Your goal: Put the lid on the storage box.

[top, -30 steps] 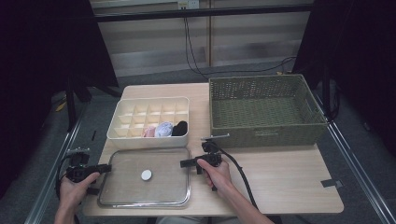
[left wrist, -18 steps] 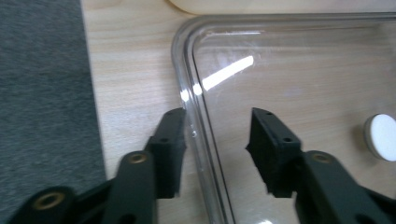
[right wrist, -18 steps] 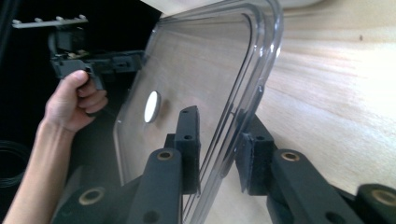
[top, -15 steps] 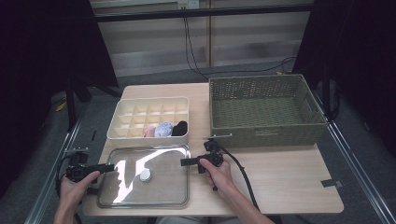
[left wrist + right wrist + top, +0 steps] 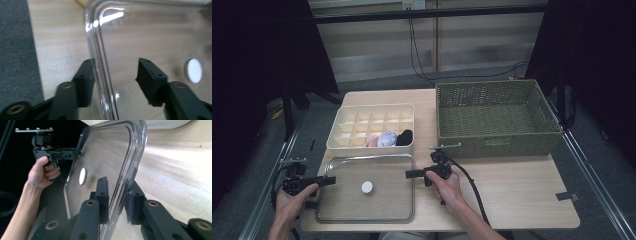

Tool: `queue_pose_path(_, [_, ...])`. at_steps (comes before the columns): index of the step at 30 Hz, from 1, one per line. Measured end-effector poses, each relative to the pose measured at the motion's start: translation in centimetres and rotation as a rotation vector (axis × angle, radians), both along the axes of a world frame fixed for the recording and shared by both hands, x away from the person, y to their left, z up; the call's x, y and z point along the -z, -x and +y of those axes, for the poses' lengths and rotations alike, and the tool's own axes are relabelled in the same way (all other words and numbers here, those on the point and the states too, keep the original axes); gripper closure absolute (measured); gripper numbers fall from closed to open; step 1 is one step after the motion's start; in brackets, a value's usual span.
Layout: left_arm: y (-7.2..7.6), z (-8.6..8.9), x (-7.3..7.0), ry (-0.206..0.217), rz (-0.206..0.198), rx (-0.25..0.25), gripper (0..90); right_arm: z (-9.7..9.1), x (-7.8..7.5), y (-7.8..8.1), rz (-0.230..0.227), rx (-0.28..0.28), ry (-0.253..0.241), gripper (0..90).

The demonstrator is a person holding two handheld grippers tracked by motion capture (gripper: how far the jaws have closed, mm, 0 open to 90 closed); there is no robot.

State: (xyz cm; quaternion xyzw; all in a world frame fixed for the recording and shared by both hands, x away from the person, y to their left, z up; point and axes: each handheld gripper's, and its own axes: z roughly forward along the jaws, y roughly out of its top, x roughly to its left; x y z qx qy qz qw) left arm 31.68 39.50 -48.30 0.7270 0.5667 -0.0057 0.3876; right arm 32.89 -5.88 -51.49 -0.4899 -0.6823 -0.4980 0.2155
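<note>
Right tool (image 5: 117, 202) jaws straddle clear lid (image 5: 105, 157) rim; left tool (image 5: 78, 152) at far edge.

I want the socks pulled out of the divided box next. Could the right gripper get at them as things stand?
Probably not yet: the right gripper sits astride the clear lid's edge. The socks lie uncovered in the divided box's near row, so the way looks free once it lets go.

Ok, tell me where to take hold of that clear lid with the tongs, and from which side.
Grip the clear lid on its raised rim along a short side, coming in level from outside so one jaw goes over the lip and one under. It lies flat on the table, and the rim is the only graspable edge. The right tongs already straddle that rim; the left tongs stand open around the opposite one.
</note>
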Motion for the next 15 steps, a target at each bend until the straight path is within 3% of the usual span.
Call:
queue_pose_path(2, [0.2,0.2,-0.5,0.025,-0.024,-0.006,55.2,-0.1,-0.3,0.1,-0.004,0.008,-0.001,74.9])
queue_pose_path(6, [0.4,-0.1,-1.2,-0.005,-0.048,-0.009,55.8,0.1,-1.3,0.3,-0.018,0.018,0.034,73.6])
queue_pose_path(13, [0.6,-0.3,-1.9,0.018,-0.079,-0.007,60.9,-0.1,-2.0,0.3,-0.051,0.047,0.081,70.4])
queue_pose_path(15, [0.7,-0.3,-2.2,0.006,-0.092,0.004,61.9,-0.2,-2.1,0.3,-0.048,0.054,0.084,69.9])
